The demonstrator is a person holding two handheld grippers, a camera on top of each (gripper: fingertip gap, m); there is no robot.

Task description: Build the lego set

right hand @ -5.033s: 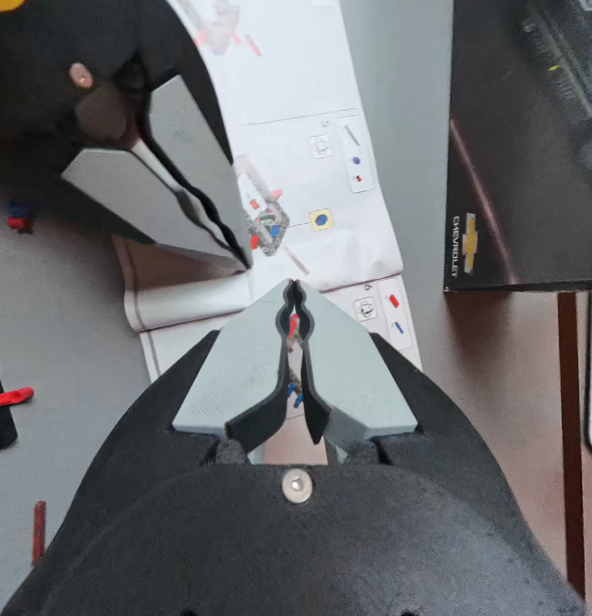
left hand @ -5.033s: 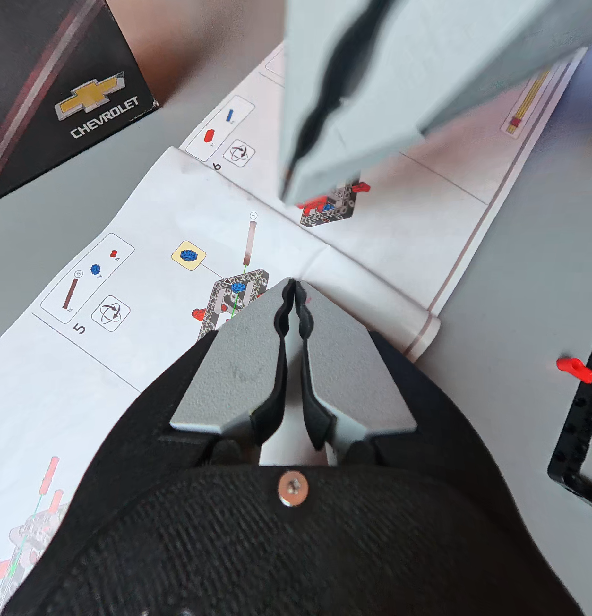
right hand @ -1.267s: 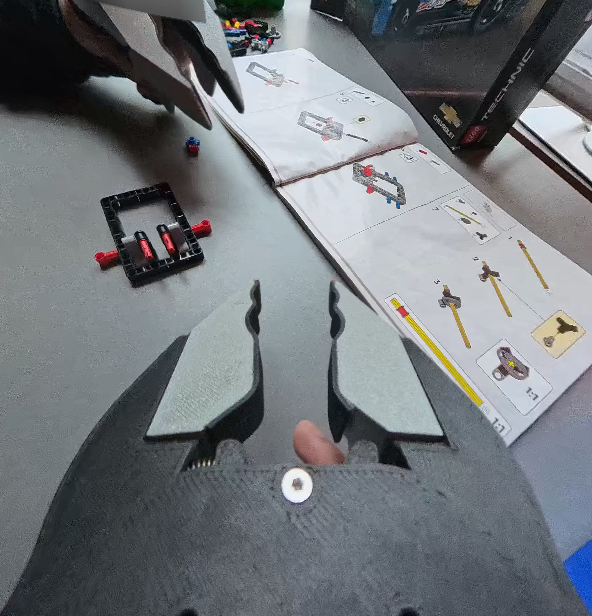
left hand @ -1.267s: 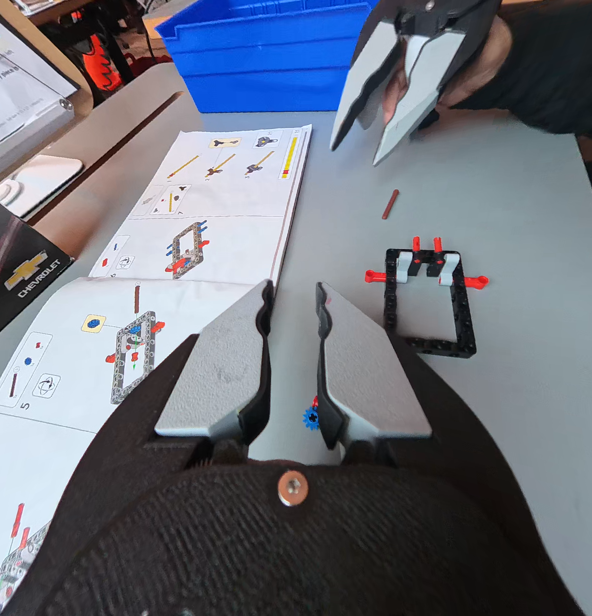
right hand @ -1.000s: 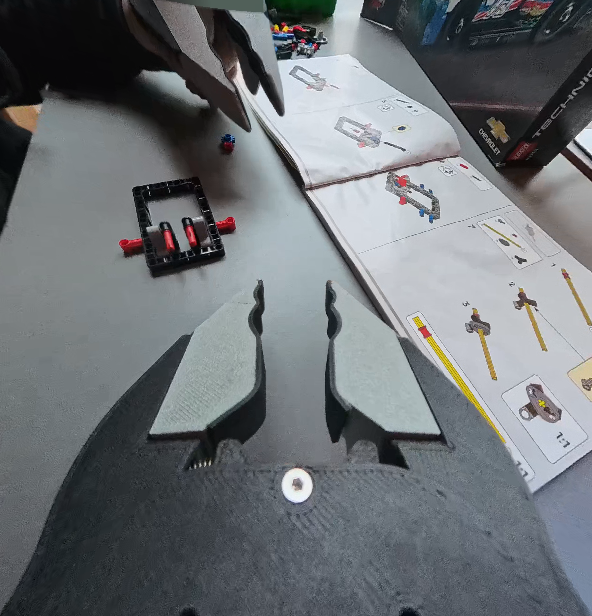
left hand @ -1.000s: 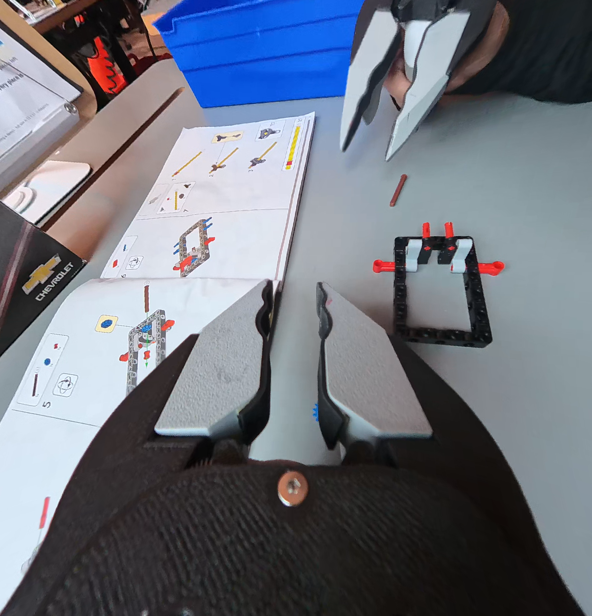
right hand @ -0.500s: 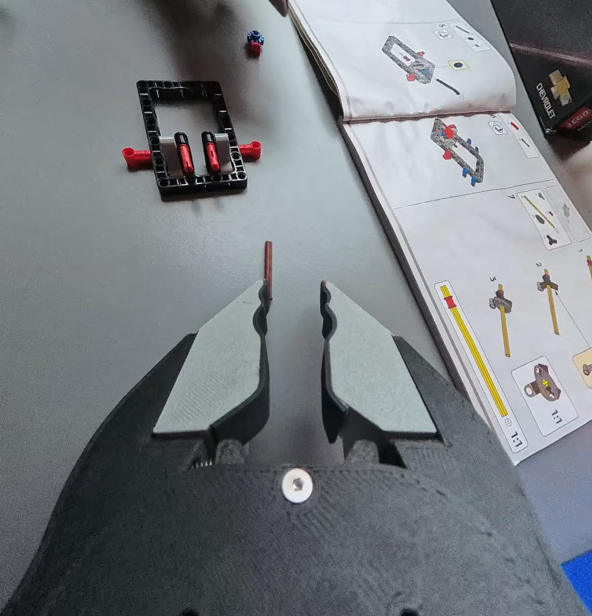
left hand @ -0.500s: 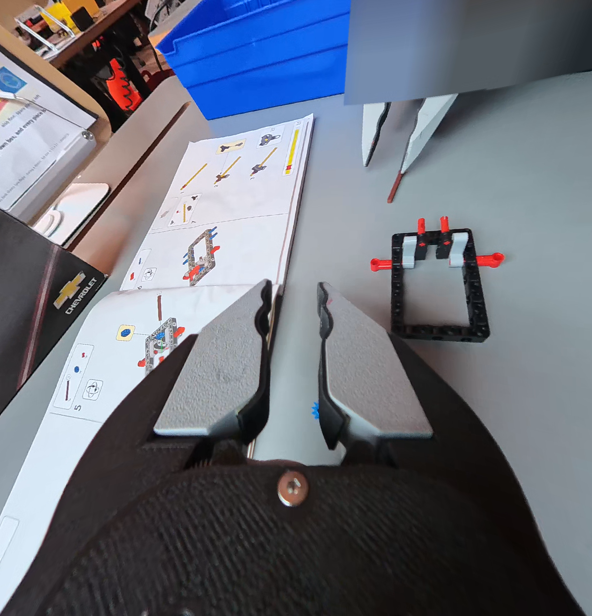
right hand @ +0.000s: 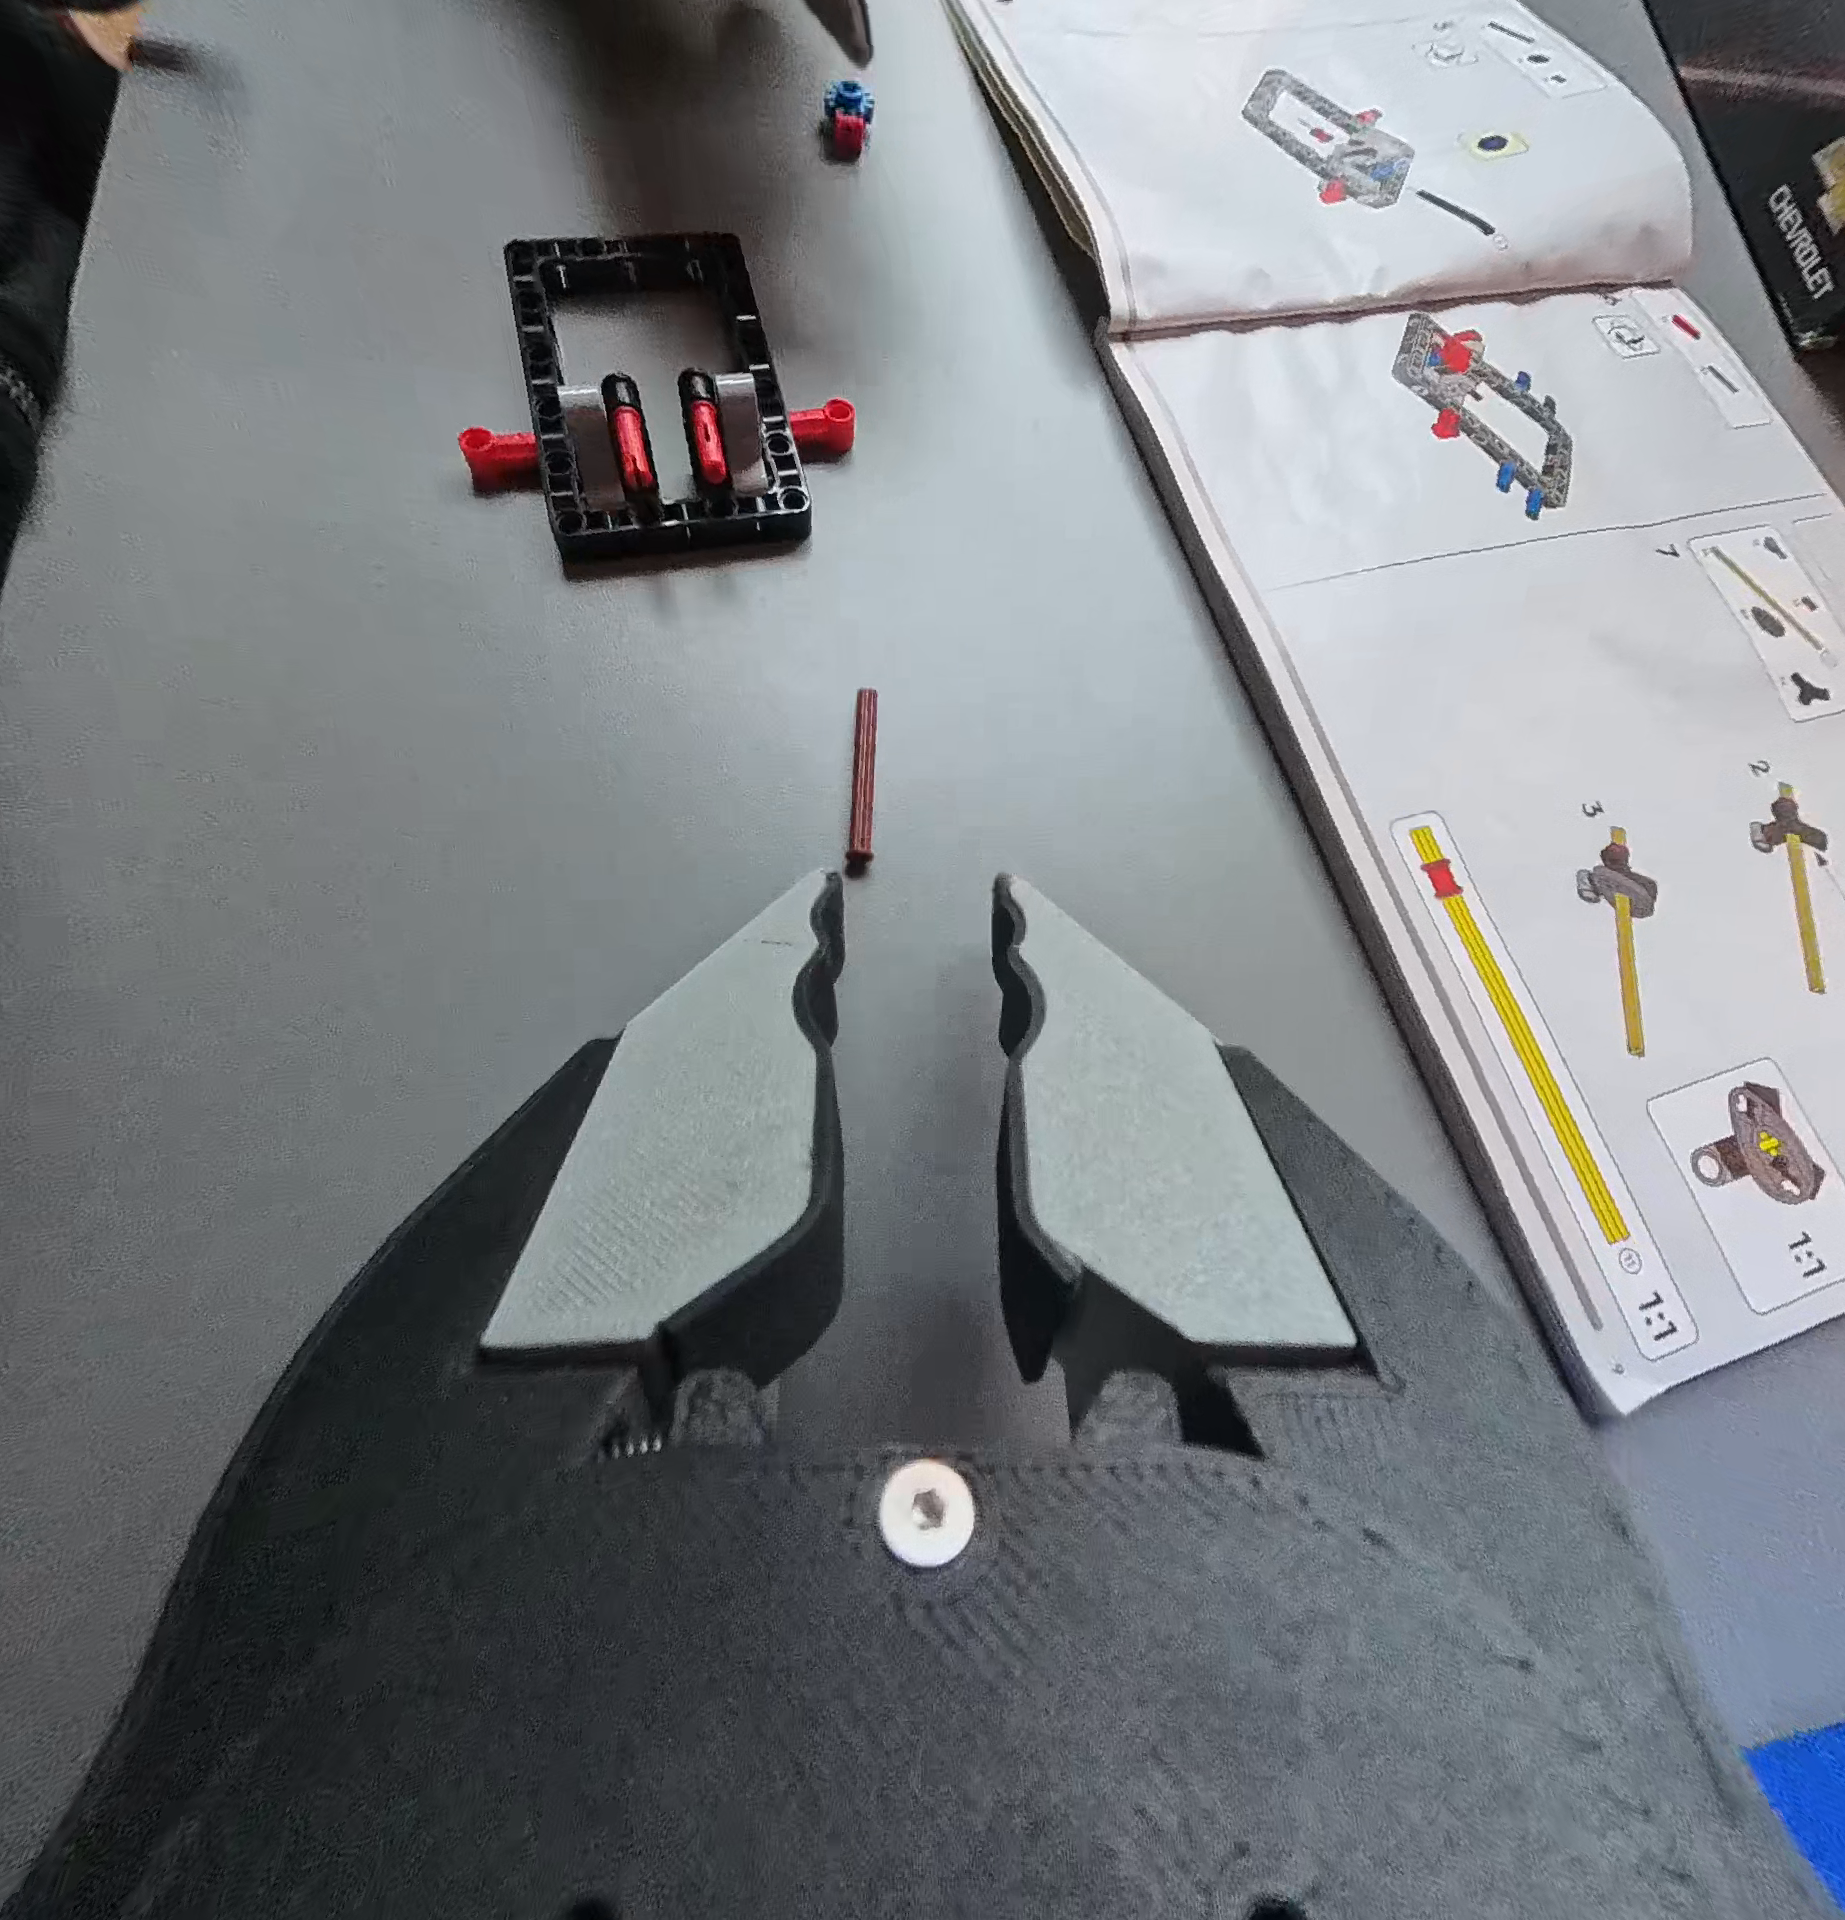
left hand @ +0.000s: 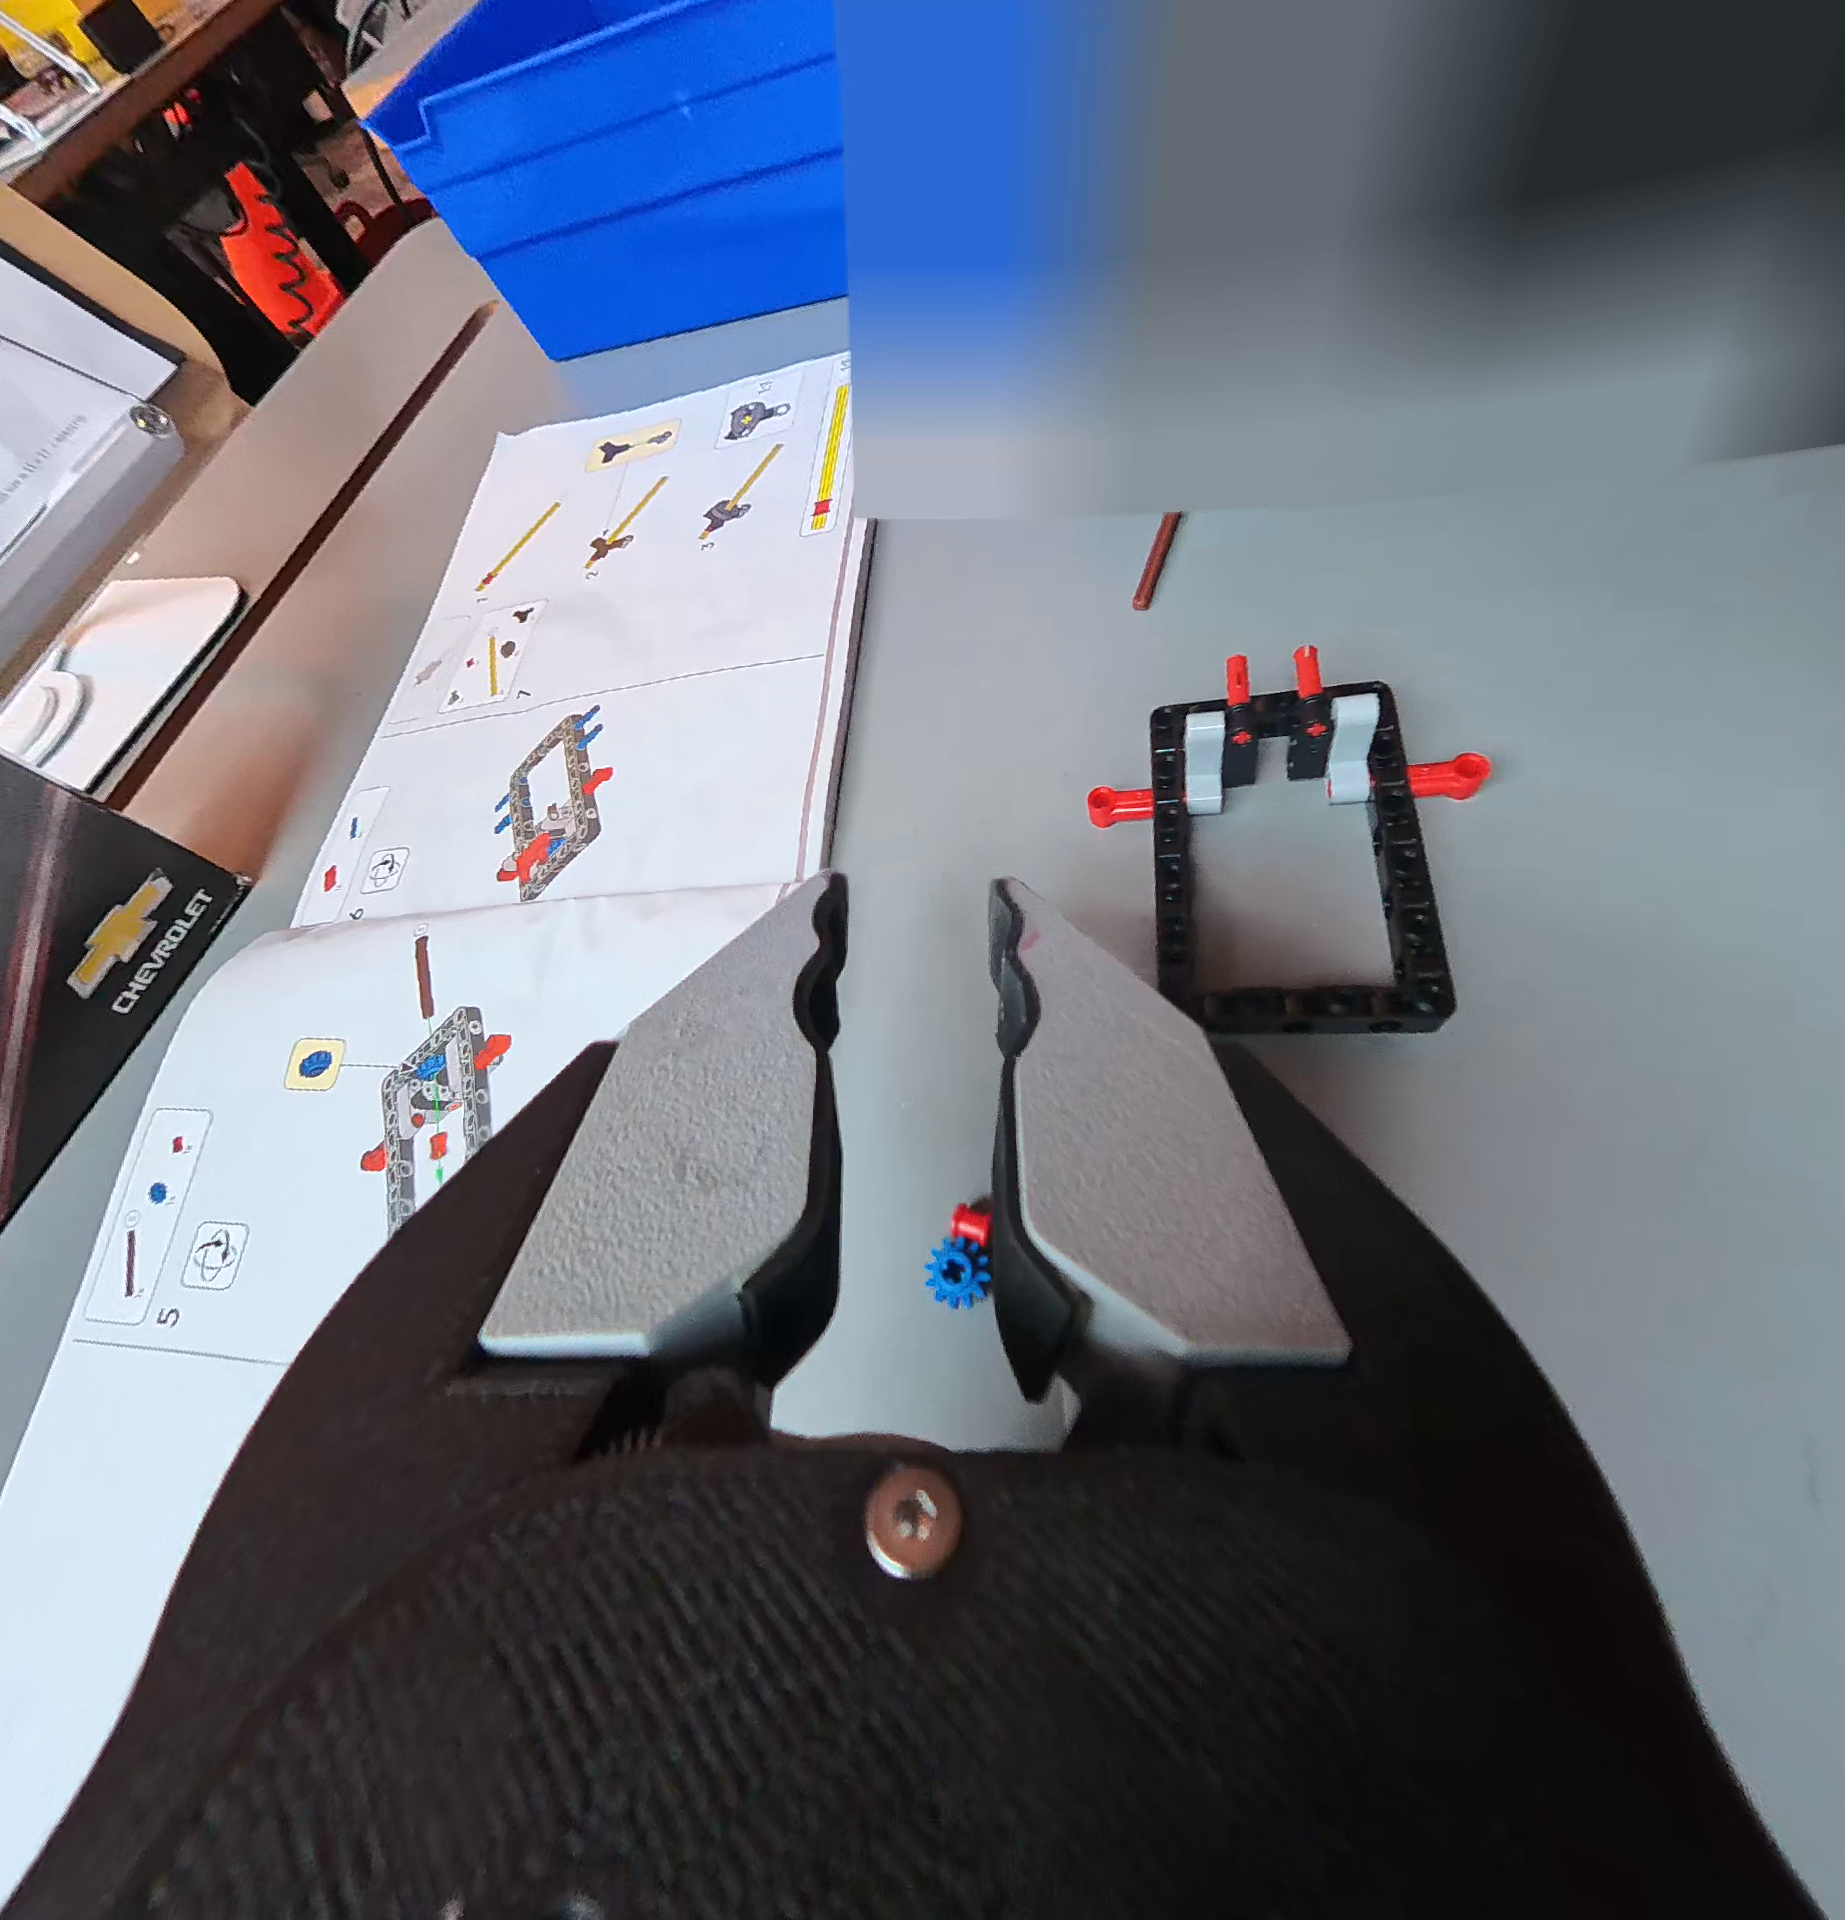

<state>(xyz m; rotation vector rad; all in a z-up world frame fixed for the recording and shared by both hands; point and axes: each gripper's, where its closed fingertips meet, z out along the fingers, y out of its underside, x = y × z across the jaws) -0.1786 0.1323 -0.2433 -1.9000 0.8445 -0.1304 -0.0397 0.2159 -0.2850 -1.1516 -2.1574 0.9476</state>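
Fingers of both grippers stand parted with nothing between them: the left gripper (left hand: 918, 904) hangs over the grey counter (left hand: 1624, 1195) beside the open instruction booklet (left hand: 627, 727), the right gripper (right hand: 918, 894) over bare counter. Only the left wrist view shows the blue bin (left hand: 627, 197) at the far edge and a blurred patch that hides the right gripper; only the right wrist view shows the whole dark red axle (right hand: 862, 777), lying just past the tip of the right gripper's left-hand finger (right hand: 689, 1122), apart from it. A small blue gear with a red piece (left hand: 957, 1262) lies low between the left fingers, close against the right-hand one; contact cannot be told. Beyond, the black lego frame (right hand: 653, 400) with red pins lies flat, open counter all round it, the booklet and black box (right hand: 1801, 177) bounding one side.
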